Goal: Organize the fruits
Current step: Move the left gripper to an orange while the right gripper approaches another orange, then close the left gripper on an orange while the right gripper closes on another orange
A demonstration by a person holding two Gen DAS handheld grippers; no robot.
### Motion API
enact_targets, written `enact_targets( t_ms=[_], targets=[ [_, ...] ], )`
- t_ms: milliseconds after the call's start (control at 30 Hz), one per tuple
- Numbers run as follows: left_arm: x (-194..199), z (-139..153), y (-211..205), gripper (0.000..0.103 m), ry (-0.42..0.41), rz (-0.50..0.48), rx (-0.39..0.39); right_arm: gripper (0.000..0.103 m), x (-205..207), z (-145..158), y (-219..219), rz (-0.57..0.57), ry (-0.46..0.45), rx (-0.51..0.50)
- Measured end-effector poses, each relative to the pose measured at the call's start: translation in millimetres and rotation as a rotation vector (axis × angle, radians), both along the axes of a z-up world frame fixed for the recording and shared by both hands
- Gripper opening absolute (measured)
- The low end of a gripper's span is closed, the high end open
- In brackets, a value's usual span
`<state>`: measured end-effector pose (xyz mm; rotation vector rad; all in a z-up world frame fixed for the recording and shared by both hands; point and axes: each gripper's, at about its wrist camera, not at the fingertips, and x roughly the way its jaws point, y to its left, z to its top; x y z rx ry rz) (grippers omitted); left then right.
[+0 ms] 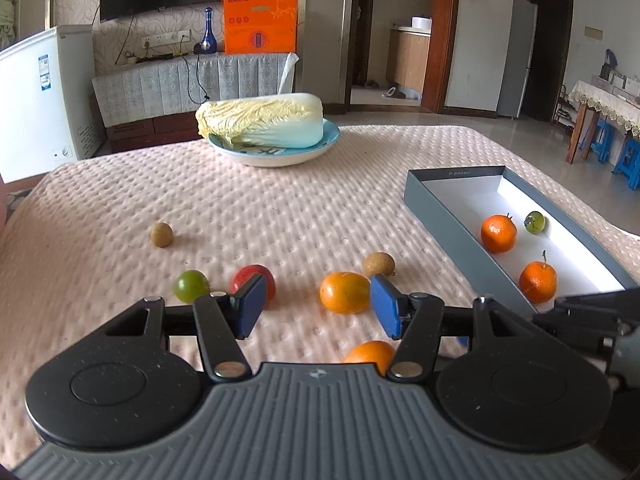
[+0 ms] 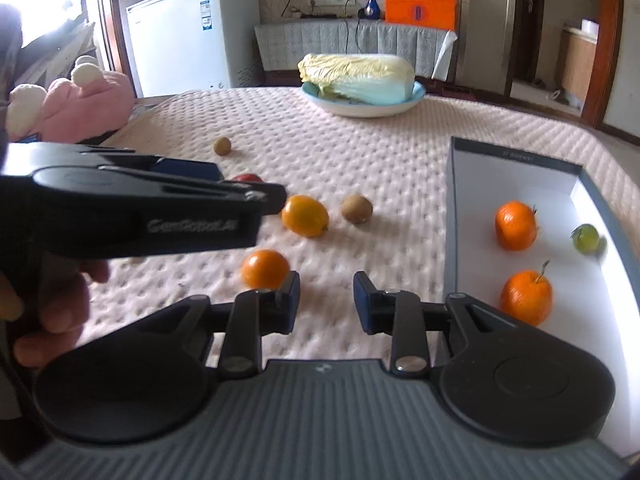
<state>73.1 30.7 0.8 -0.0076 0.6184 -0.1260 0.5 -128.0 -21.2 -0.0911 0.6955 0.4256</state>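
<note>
- Domestic room: television on the far wall, white freezer [image 1: 44, 104] at left, orange bag [image 1: 261, 22] and blue bottle [image 1: 208, 34] on a covered sideboard.
- Tabletop [image 1: 280, 216] is covered with a pale pink dimpled cloth.
- Blue plate [image 1: 276, 150] at the far side carries a napa cabbage [image 1: 262, 120] lying on its side.
- Grey box [image 1: 452, 216] with white interior sits at the right; inside it are two stemmed oranges [image 1: 498, 234] [image 1: 538, 282] and one green fruit [image 1: 535, 222], all apart from one another.
- Loose on the cloth: brown longan [image 1: 161, 234] far left, green fruit [image 1: 190, 286], red fruit [image 1: 256, 276], oval orange fruit [image 1: 344, 292], a second brown longan [image 1: 379, 264] just behind it, and a round orange [image 2: 265, 269] nearest the grippers.
- Left gripper [image 1: 318, 306]: jaws moderately wide, nothing between them; the red fruit is partly hidden behind one blue pad, the oval orange fruit appears just inside the other.
- Right gripper [image 2: 326, 302]: jaws narrow with a clear gap, empty; the round orange sits just beyond its left pad.
- Person's hand [image 2: 48, 312] holds the left gripper's handle, seen in the right wrist view.
- Pink plush toy [image 2: 80, 100] lies beyond the table's left edge.
</note>
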Motion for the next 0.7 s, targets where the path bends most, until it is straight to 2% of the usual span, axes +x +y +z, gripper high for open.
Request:
enact_targets(
  t_ms=[100, 233, 533, 633, 667, 700],
  targets=[
    [7.2, -7.1, -4.5, 0.064, 0.018, -0.009, -0.007, 0.044, -2.8, -1.0, 6.3, 0.027, 0.014, 0.007],
    [14.5, -11.1, -14.6, 0.064, 0.017, -0.042, -0.011, 0.044, -7.5, -4.3, 13.5, 0.05, 0.029, -0.034],
    [33.5, -29.0, -17.6, 0.062, 0.051, -0.026, -0.035, 0.044, -0.6, -5.3, 4.3, 0.006, 0.042, -0.003],
    [40.6, -40.1, -17.2, 0.053, 0.079, -0.021, -0.028, 0.044, 0.4, -5.6, 4.1, -0.002, 0.039, -0.005],
    [41.1, -40.4, -19.0, 0.045, 0.07, -0.029, -0.015, 0.044, 1.2, -5.6, 3.4, -0.006, 0.038, -0.002],
    [41.8, -40.2, -18.8, 0.045, 0.069, -0.036, -0.023, 0.044, 1.8, -5.5, 3.3, -0.008, 0.037, 0.001]
  ],
)
